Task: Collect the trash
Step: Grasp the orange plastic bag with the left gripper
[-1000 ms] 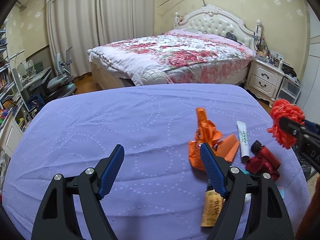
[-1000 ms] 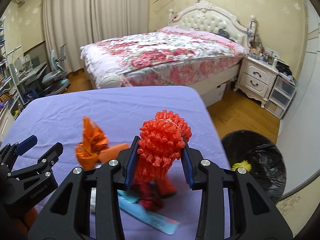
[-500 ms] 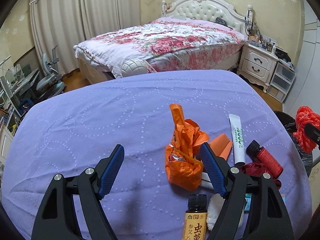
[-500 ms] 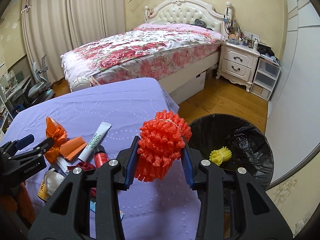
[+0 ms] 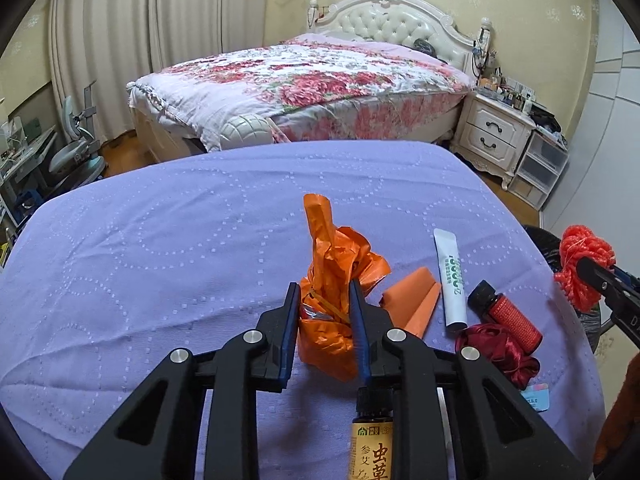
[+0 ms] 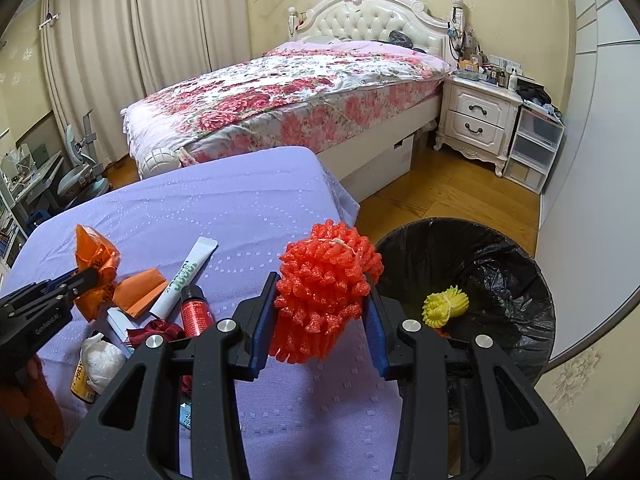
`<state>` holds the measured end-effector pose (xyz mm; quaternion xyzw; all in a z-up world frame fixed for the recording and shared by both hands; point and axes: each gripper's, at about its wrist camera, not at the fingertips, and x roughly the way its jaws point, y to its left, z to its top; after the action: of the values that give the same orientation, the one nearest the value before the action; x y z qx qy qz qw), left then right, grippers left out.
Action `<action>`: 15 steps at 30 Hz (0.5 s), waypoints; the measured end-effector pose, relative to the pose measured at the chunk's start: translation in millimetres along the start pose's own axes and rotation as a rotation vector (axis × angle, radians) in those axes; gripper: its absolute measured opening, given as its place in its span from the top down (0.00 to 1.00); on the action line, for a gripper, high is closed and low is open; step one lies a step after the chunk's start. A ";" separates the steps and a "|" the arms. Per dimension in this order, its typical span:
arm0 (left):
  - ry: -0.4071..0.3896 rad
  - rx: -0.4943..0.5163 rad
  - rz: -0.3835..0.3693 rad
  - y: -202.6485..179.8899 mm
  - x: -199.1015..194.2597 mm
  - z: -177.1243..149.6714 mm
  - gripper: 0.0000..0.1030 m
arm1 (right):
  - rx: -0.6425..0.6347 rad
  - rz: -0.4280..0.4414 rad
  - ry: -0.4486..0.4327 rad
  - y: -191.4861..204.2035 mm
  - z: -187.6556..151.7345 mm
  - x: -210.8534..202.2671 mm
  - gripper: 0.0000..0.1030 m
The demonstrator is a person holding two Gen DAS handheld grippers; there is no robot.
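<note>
On the lilac-clothed tabletop [image 5: 160, 240], the left gripper [image 5: 324, 312] had its fingers pinched on a crumpled orange plastic wrapper [image 5: 332, 280]; rightward, the right gripper [image 6: 320, 320] clamped a red foam fruit net [image 6: 324, 284] beside the black-lined trash bin [image 6: 500, 264].

My left gripper [image 5: 325, 322] hides the orange wrapper's [image 5: 334, 280] lower sides. Brown bottle [image 5: 372, 444] cut off by frame edge; label text only partly legible.
</note>
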<state>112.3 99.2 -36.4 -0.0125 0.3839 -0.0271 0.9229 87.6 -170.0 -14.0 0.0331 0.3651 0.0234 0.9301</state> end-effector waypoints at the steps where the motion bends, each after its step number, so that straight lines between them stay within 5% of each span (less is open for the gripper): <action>1: -0.010 -0.006 0.001 1.5 -3.8 0.9 0.76 | 0.000 0.000 0.000 -0.1 0.1 -0.2 0.63; 15: -0.176 0.008 -0.074 -38.0 -65.6 19.2 0.76 | 0.019 -0.027 -0.056 -24.5 -1.0 -25.2 0.63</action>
<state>78.2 65.2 25.2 -0.0252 0.3005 -0.0612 0.9515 68.9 -196.0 0.4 0.0376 0.3397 0.0064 0.9398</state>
